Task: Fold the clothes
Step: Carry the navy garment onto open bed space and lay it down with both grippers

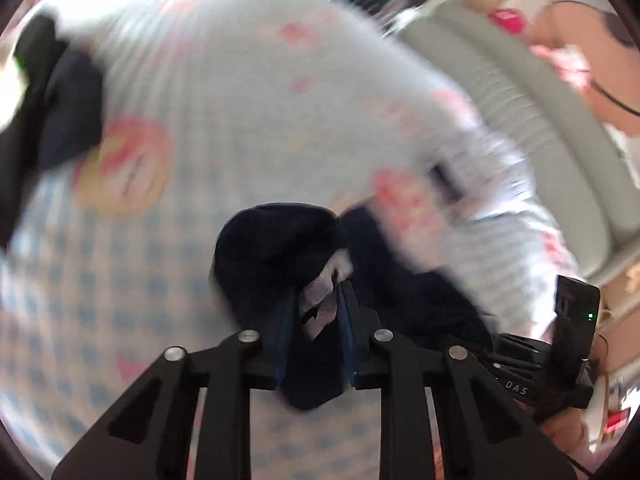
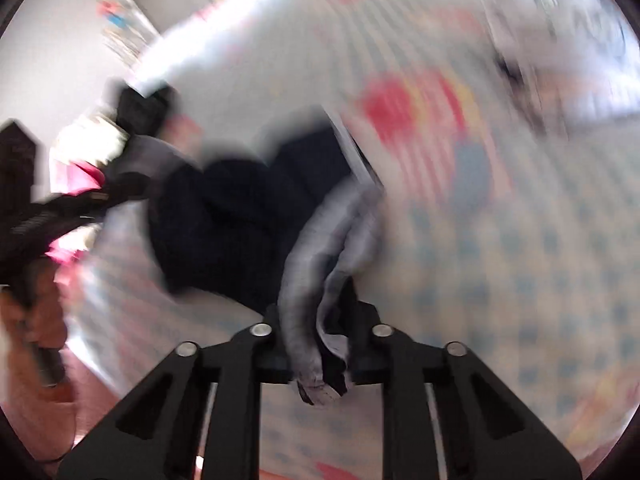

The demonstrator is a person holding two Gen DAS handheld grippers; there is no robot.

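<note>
Across a bed sheet (image 1: 100, 280) with blue checks and pink prints lies a dark navy garment (image 2: 224, 232), bunched and blurred. Left claw (image 1: 314, 300) is clamped on its dark fabric and a pale scrap; right claw (image 2: 320, 332) pinches its grey lining.

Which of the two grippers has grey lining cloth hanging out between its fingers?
The right gripper: a grey fold of the dark garment drapes through it. The left gripper pinches mostly dark navy cloth with a small white tag.

left gripper (image 1: 312, 300): black linkage arms, silver pivot screws, blue jaws. right gripper (image 2: 316, 320): same black arms, silver screws.
</note>
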